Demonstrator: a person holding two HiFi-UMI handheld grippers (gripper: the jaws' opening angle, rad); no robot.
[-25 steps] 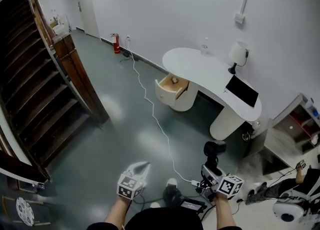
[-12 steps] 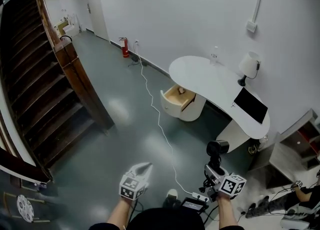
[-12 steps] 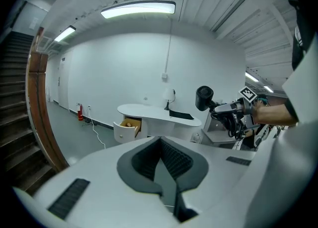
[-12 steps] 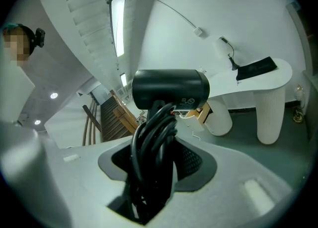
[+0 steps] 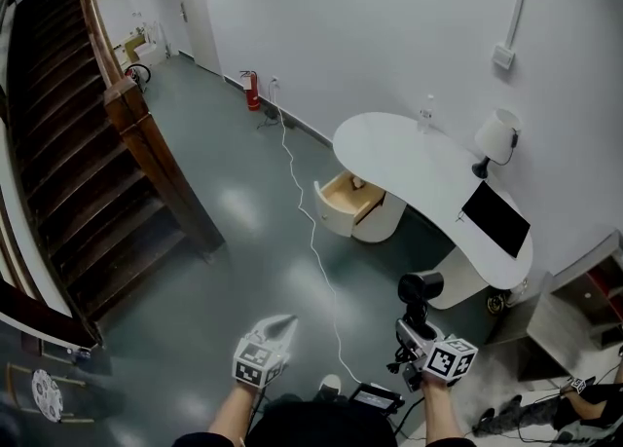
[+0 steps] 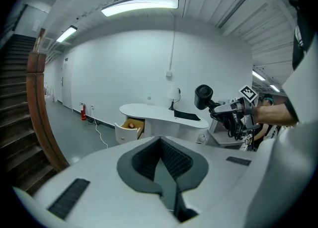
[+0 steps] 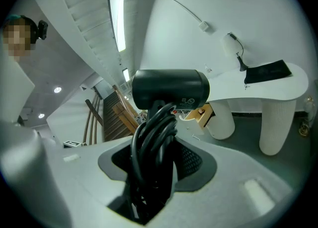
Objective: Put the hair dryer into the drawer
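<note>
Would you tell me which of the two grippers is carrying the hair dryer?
The right gripper: its jaws clamp the black hair dryer by its cord-wrapped handle; the left gripper holds nothing.

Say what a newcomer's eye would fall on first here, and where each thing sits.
The black dryer, gripped by its cord-wrapped handle in the right claw, fills that claw's view. Ahead stands a curved white desk with its drawer open under the left end in the head view. A dark staircase climbs along the left.
</note>
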